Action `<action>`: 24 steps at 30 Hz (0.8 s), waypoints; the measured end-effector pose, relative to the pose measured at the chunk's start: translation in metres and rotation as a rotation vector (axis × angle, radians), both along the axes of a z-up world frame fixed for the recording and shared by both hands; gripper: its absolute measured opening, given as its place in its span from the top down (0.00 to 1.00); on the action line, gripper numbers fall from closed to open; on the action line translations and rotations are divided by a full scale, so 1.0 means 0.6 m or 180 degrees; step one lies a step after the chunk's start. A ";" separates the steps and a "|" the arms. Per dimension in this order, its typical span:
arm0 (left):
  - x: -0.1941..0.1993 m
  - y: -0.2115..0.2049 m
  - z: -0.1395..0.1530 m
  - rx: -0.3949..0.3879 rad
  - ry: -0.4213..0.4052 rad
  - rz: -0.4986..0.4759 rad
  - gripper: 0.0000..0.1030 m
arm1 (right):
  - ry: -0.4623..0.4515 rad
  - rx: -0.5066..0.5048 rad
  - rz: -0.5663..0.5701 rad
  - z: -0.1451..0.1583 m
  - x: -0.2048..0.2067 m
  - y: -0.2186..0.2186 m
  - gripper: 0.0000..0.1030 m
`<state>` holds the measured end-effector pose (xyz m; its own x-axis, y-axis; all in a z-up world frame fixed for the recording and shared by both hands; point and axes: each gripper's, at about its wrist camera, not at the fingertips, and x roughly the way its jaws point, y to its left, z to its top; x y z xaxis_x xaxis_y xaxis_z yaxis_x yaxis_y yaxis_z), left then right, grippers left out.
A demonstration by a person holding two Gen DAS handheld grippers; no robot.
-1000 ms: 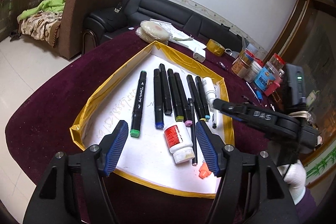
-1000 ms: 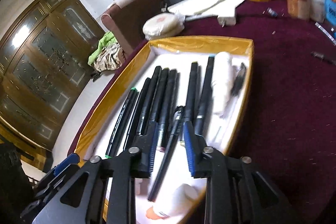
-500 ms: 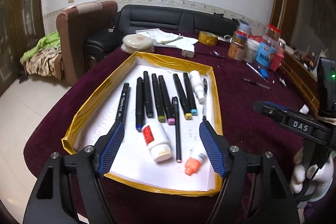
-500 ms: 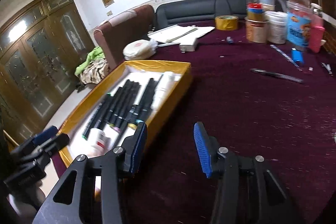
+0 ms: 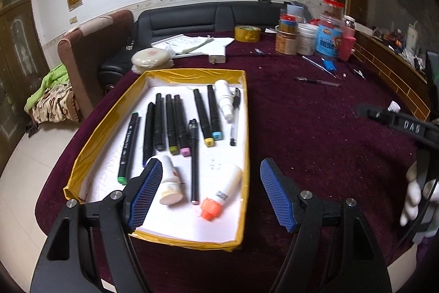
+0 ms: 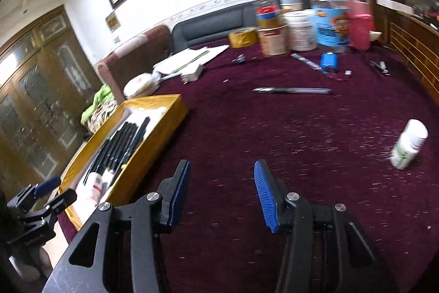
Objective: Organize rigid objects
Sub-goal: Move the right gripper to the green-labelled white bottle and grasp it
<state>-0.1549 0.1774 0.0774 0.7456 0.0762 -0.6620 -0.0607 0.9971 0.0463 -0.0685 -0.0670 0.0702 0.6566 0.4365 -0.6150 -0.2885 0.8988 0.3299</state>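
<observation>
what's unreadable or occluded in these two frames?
- Left wrist view: the near marker ends and part of the red-labelled white bottle sit behind the left gripper finger.
- Left wrist view: the right gripper is cut off by the frame edge, so its jaws are out of sight there.
- Right wrist view: motion blur makes the jar labels illegible.
- Right wrist view: the tray wall hides most of its contents.

Left gripper and right gripper, both wide apart, empty.
</observation>
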 end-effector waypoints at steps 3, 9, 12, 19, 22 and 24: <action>0.000 -0.014 0.001 -0.0020 0.0018 -0.0078 0.28 | -0.0062 0.0059 -0.0203 0.008 0.002 -0.059 0.58; 0.003 -0.033 0.004 -0.0134 -0.0018 -0.0209 0.28 | -0.0146 0.0254 -0.0989 0.024 0.013 -0.232 0.54; 0.006 -0.043 0.001 -0.0221 0.0004 -0.0267 0.28 | -0.0094 0.0266 -0.1399 0.022 0.036 -0.326 0.54; 0.011 -0.062 -0.005 -0.0369 0.0092 -0.0397 0.28 | 0.0440 0.0666 -0.1300 -0.030 0.135 -0.390 0.54; 0.015 -0.061 -0.008 -0.0422 0.0137 -0.0380 0.28 | 0.0701 0.0733 -0.0980 -0.056 0.159 -0.345 0.54; 0.019 -0.061 -0.010 -0.0438 0.0146 -0.0363 0.28 | 0.0808 0.0901 -0.0555 -0.065 0.153 -0.294 0.52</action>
